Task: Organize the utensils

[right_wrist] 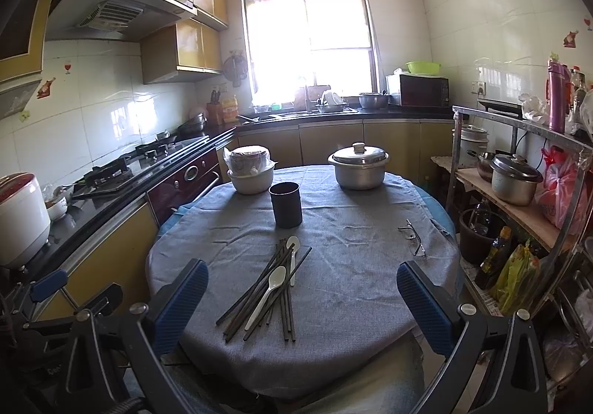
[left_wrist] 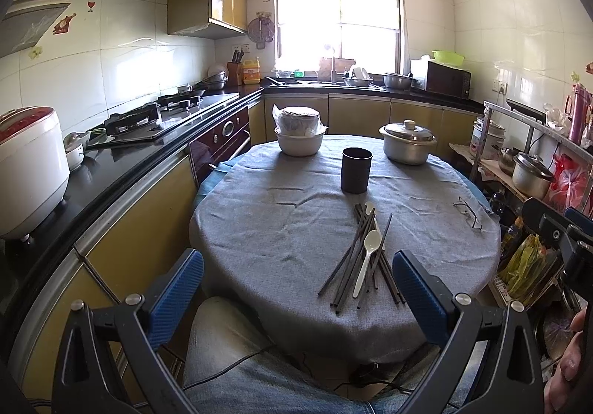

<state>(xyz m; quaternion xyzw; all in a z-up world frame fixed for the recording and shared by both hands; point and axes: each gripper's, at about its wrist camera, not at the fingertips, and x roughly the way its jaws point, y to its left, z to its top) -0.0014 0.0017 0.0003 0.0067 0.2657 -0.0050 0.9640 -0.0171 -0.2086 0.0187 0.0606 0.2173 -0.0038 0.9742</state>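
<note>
Left gripper (left_wrist: 296,288) and right gripper (right_wrist: 302,299): fingers wide, empty, at near bench (right_wrist: 355,288) edge. Dark chopsticks (right_wrist: 267,295) piled with two white spoons (right_wrist: 267,293), near centre. Black holder cup (right_wrist: 285,204) upright, beyond them.

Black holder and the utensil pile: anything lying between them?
Nothing: in both wrist views only bare grey tablecloth separates the black holder from the chopsticks and white spoons.
</note>
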